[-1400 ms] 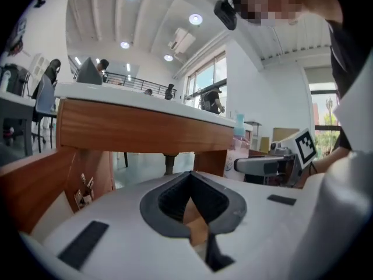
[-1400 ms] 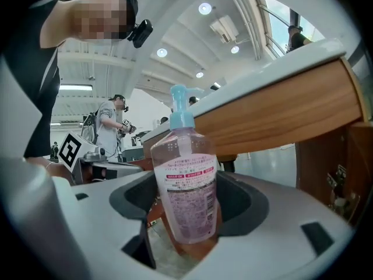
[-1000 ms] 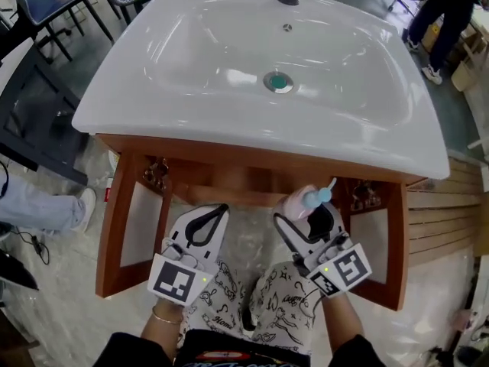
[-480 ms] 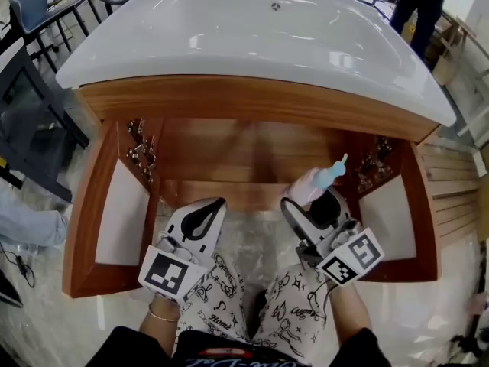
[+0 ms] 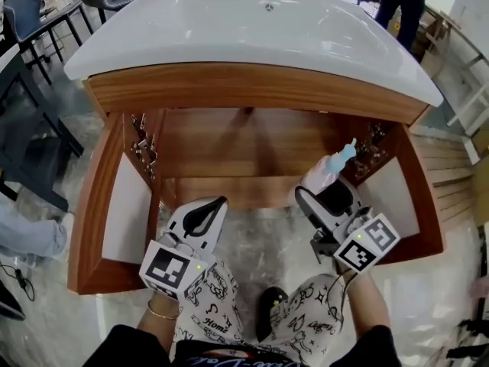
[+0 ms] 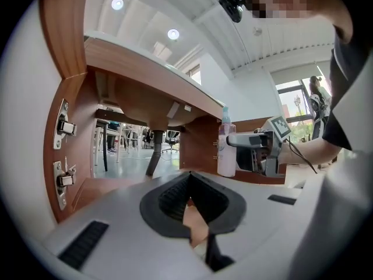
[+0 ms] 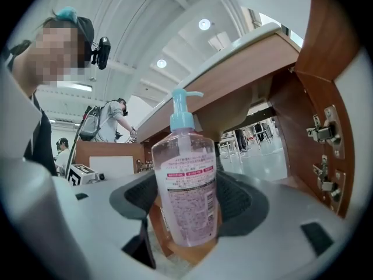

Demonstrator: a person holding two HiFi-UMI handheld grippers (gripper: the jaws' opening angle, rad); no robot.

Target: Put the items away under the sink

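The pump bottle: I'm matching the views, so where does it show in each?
Head view: pump bottle right of centre, in the right claw.
Left gripper view: bottle right of centre, upright.
Right gripper view: bottle centre, gripped in the claw.
Shared landmark: wooden rail below the sink.

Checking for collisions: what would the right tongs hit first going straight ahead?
Nothing close: holding the pump bottle, the right tongs point into the open cabinet; the way looks free, though depth at its back is unclear.
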